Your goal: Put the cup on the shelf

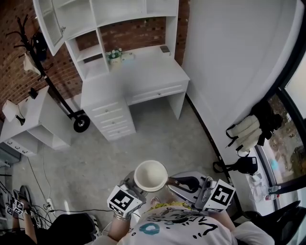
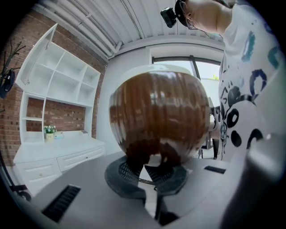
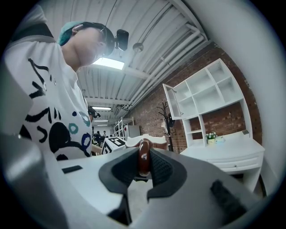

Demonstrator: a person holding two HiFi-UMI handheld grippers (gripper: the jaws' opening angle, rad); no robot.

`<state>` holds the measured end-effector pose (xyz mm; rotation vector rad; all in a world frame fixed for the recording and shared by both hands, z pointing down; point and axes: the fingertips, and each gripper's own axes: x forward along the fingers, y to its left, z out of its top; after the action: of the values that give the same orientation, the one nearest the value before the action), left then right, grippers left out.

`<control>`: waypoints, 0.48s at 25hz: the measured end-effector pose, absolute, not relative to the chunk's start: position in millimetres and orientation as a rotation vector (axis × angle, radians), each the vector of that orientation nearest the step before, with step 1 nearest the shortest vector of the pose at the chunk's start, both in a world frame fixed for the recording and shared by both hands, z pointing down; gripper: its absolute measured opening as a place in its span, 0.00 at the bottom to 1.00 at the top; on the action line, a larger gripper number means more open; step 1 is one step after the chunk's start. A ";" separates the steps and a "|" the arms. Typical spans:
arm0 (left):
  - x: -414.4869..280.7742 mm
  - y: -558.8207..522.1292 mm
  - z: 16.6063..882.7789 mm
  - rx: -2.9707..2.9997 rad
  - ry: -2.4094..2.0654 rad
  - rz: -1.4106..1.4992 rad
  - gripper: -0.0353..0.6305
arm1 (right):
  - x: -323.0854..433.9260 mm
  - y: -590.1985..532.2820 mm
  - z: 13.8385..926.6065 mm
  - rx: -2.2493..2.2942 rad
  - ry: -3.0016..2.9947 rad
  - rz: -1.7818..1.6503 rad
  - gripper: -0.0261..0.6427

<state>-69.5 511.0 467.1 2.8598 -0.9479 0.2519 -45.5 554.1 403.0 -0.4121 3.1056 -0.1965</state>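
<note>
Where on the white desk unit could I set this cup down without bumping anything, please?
The desktop is bare from the flower pot across to the small dark object at the back, and along its front. The upper shelf bays look empty. Only the flower pot's corner is crowded.

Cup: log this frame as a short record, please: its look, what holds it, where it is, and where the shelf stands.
cup: brown outside, cream inside, mouth up, held aloft close to the person
left hand-held gripper: shut on the cup's base
right hand-held gripper: shut on the cup's handle
shelf unit: white, above the desk, against the brick wall
task state: cup not yet on shelf
</note>
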 end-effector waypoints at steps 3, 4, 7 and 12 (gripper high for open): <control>-62.6 496.3 466.6 2.858 -0.947 0.251 0.08 | -38.6 539.2 403.6 -0.410 3.103 -0.205 0.13; -61.2 490.7 465.8 2.858 -0.948 0.254 0.08 | -37.0 533.5 403.1 -0.408 3.101 -0.208 0.13; -59.3 472.1 464.0 2.862 -0.961 0.258 0.08 | -34.6 515.1 400.4 -0.393 3.100 -0.202 0.13; -49.6 436.3 459.8 2.862 -0.979 0.255 0.08 | -24.4 479.5 397.8 -0.376 3.105 -0.185 0.13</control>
<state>-49.6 436.3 459.8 2.8623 -0.9790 0.2549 -24.4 479.5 397.8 -0.3758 3.1053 -0.1846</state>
